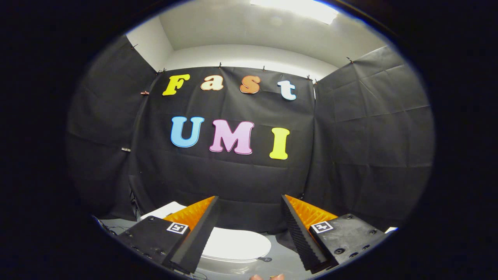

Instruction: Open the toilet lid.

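The white toilet (237, 245) sits low, below and between my fingers, with its oval lid (233, 243) lying flat and closed on the bowl. Part of its white tank (165, 210) shows behind the left finger. My gripper (249, 202) hovers above the toilet, fingers spread wide with nothing between them, pointing at the booth's black wall rather than down at the lid. The lid's near rim shows under the fingers; its left side is hidden by the left finger (198, 229).
Black cloth walls (373, 155) close in the booth on three sides. The grey floor (280, 260) shows to the right of the toilet, with a small dark object (265, 259) on it. A fingertip (256, 277) of the person shows at the bottom.
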{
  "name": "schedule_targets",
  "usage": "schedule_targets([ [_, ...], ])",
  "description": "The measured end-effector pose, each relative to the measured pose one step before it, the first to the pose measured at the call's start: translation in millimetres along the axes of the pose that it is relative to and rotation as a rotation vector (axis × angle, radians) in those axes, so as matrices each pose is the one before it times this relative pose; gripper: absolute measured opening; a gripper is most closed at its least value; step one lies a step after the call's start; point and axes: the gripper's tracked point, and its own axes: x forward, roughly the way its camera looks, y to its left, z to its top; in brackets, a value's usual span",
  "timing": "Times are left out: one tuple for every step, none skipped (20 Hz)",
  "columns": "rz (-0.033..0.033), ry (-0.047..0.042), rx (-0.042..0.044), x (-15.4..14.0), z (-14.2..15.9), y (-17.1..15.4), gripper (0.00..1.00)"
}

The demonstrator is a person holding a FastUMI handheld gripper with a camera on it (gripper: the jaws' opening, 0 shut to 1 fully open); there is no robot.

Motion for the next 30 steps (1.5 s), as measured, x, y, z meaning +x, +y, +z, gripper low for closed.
schedule_targets([
  [0.00107, -0.00127, -0.01104, 2.15, -3.93, 0.8, 0.98],
  [0.00071, 0.00043, -0.00919, 1.7, -5.08, 0.64, 0.98],
  [0.0026, -0.00117, -0.0043, 1.01, -4.07, 1.06, 0.98],
  [0.00609, -0.00013, 0.00169, 0.42, -5.47, 1.75, 0.98],
  [0.00649, 0.00365, 0.0025, 0.81, -6.35, 2.17, 0.98],
  [0.00748, 0.00367, 0.00003, 1.0, -7.2, 1.27, 0.98],
  [0.00765, 0.00608, -0.00417, 1.3, -8.3, 2.03, 0.98],
  [0.00626, 0.00753, -0.00801, 2.14, -9.03, 1.53, 0.98],
  [0.00575, 0.00705, -0.00721, 1.53, -8.35, 0.85, 0.98],
  [0.00584, 0.01056, -0.00565, 3.21, -8.61, 1.61, 0.99],
  [0.00695, 0.00894, -0.00179, 0.89, -8.86, 0.57, 0.99],
  [0.0087, 0.00733, 0.00401, 1.62, -7.19, 1.42, 0.99],
  [0.00812, 0.00745, 0.00972, 1.52, -8.54, 0.69, 0.99],
  [0.00826, 0.00741, 0.01198, 2.51, -8.63, 1.04, 0.99],
  [0.00797, 0.00962, 0.00814, 2.7, -9.35, 1.95, 0.98],
  [0.00668, 0.00821, 0.00501, 1.89, -9.35, 0.51, 0.98],
  [0.01048, 0.01208, 0.00512, 1.82, -11.34, 0.81, 0.98],
  [0.01556, 0.0135, 0.00761, 2.7, -10.94, 2.14, 0.98],
  [0.01745, 0.01648, 0.0084, 2.91, -11.24, 1.91, 0.98],
  [0.01318, 0.01615, 0.00876, 2.86, -10.73, 0.62, 0.99],
  [0.01073, 0.01397, 0.01022, 2.9, -9.81, -1.55, 0.99],
  [0.01188, 0.01541, 0.0163, 3.86, -9.78, -0.58, 0.99],
  [0.01017, 0.019, 0.02438, 4.21, -9.82, -2.38, 0.99],
  [0.0107, 0.01571, 0.03257, 3.64, -9.45, -2.17, 0.99],
  [0.00616, 0.02053, 0.03621, 5.0, -10.39, -4.11, 0.99],
  [0.00051, 0.01895, 0.03256, 4.34, -8.94, -6.58, 0.99],
  [-0.00402, 0.0158, 0.02806, 5.69, -8.77, -8.18, 0.99],
  [-0.00215, 0.01578, 0.02454, 5.7, -8.4, -8.27, 0.99],
  [-0.00569, 0.01727, 0.02291, 5.42, -8.76, -10.11, 0.99],
  [-0.00746, 0.02168, 0.0252, 6.56, -9.74, -11.74, 0.99],
])
